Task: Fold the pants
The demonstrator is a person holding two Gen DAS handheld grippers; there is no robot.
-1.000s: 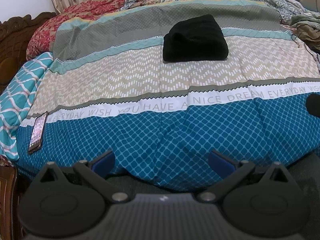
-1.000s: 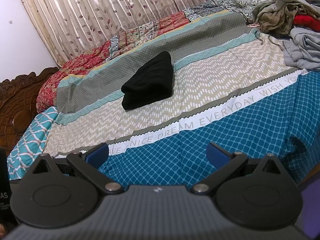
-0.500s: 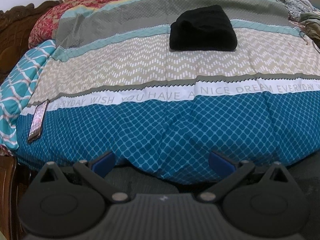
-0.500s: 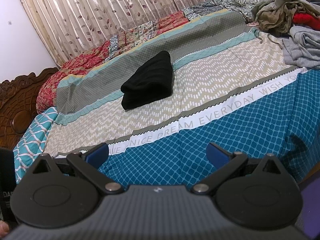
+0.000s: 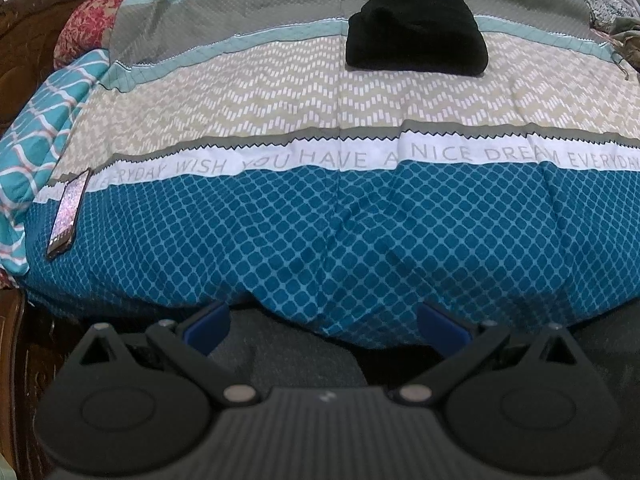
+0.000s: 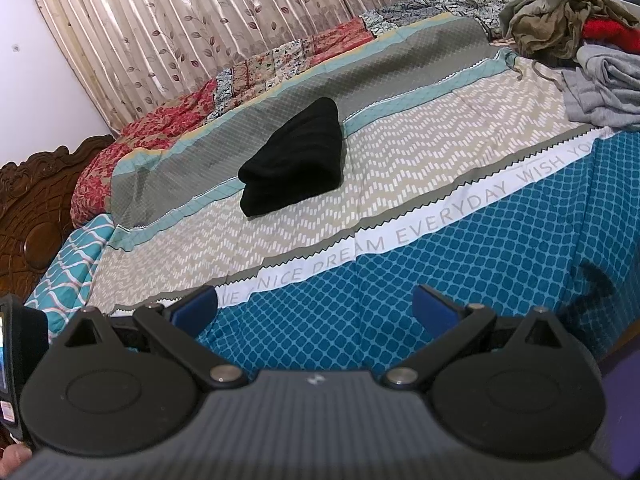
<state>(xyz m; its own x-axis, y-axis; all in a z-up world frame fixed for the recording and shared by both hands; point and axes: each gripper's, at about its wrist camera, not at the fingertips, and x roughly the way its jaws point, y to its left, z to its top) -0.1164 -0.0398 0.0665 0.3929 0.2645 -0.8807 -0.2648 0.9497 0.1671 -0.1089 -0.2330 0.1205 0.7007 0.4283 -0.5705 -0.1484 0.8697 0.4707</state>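
A bed (image 5: 280,240) with a carved dark headboard (image 6: 28,200) is covered by a banded sheet (image 6: 400,280): blue lattice at the near edge, a white strip of grey lettering, beige zigzag, teal, then grey. Folded black pants (image 5: 416,32) lie across the beige, teal and grey bands, near the middle. A phone (image 5: 68,212) lies face up on the blue band, near the patterned teal pillow (image 5: 36,136). A heap of clothes (image 6: 580,40), olive, red and grey, sits at the far end from the headboard.
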